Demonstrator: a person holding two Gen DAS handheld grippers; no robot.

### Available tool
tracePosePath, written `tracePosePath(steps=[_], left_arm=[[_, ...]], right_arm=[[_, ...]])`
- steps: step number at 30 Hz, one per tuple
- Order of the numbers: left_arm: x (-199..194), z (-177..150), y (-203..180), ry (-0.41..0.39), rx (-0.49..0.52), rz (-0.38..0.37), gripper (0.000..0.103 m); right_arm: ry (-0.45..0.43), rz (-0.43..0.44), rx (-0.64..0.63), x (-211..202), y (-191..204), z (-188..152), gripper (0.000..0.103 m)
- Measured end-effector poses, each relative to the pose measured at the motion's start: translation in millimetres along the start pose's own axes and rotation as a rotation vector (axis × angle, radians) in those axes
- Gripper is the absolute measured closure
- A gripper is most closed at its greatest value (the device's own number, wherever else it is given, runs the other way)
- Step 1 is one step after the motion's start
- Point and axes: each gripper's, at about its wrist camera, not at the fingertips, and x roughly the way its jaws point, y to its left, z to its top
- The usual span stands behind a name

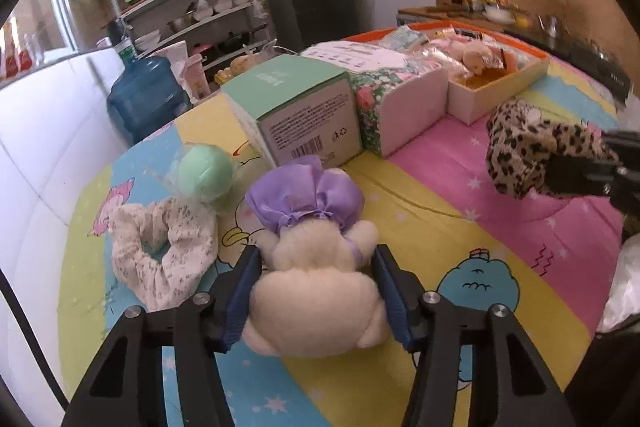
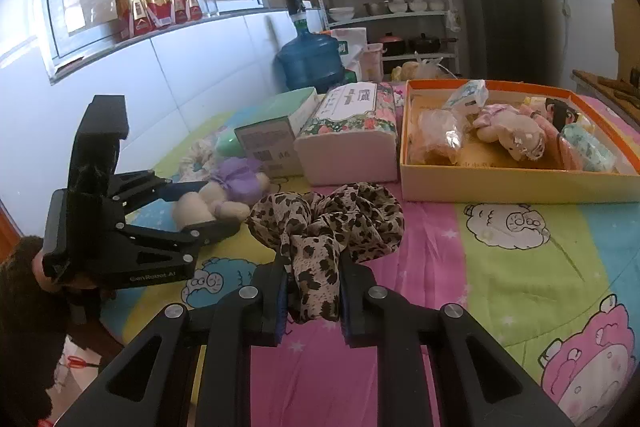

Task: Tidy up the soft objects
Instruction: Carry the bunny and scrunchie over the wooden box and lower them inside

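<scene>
On a cartoon-print quilt (image 2: 520, 267), the left gripper (image 1: 316, 263) clasps a cream plush bear (image 1: 320, 267) near its left edge — the right gripper (image 2: 312, 267) grips a leopard-print scrunchie (image 2: 332, 223) mid-quilt.

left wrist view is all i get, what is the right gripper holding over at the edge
Observer: The right gripper is shut on the leopard scrunchie, pinching one fold between its pads.
Operator: is the orange-rimmed box full
Observer: No. The orange-rimmed box holds a plush toy and some wrapped packets, with bare floor in its middle.
Operator: what's on the wall side
Observer: A window ledge with a row of bottles.
</scene>
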Motion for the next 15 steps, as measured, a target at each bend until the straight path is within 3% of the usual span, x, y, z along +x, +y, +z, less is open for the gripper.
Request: tracePosePath(steps=[7,15], left_arm=[[-16,-7,-9,-0.070,-0.075,-0.031,0.047],[-45,-10,-24,-0.131,-0.190,0.059,0.047]], right_arm=[[-0.004,0.001,-0.001,0,1,0,0.082],[-0.027,-0.007,0.000,-8,3,2,0.082]])
